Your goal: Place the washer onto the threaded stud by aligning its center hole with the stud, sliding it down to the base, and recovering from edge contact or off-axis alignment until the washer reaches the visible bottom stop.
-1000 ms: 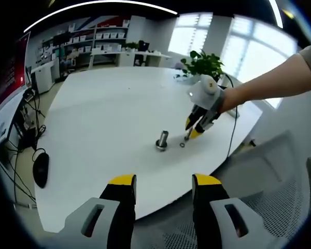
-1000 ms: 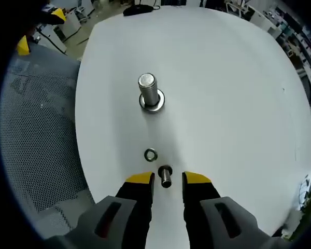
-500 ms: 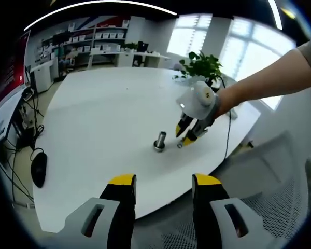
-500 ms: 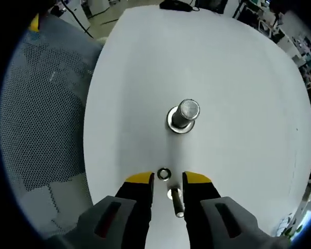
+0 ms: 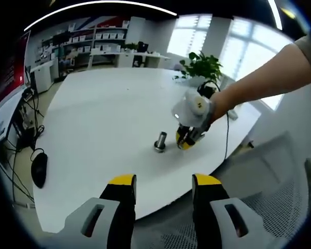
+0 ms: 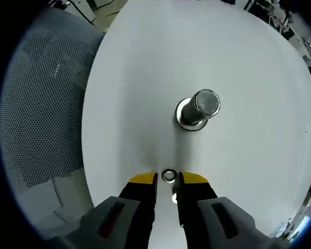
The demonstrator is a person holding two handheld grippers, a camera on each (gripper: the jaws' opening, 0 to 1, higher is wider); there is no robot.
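A steel threaded stud (image 6: 199, 108) stands upright on the white table (image 6: 145, 78). The small washer (image 6: 168, 175) lies flat on the table in front of it. My right gripper (image 6: 167, 181) points down with its yellow-tipped jaws close on either side of the washer, a thin gap showing on each side. In the left gripper view the stud (image 5: 160, 141) sits mid-table, and the right gripper (image 5: 184, 144), held by a person's arm, is lowered just right of it. My left gripper (image 5: 165, 180) hangs open off the table's near edge, holding nothing.
A short loose bolt (image 6: 174, 198) lies between the right jaws behind the washer. A mesh office chair (image 6: 46, 119) stands beside the table edge. A black mouse (image 5: 40, 168) and cables are at the left, and a potted plant (image 5: 202, 65) at the far side.
The right gripper has moved forward over the washer and its jaws have narrowed around it; the stud now looks closer. In the left gripper view it has dropped toward the table. The left gripper stayed still.
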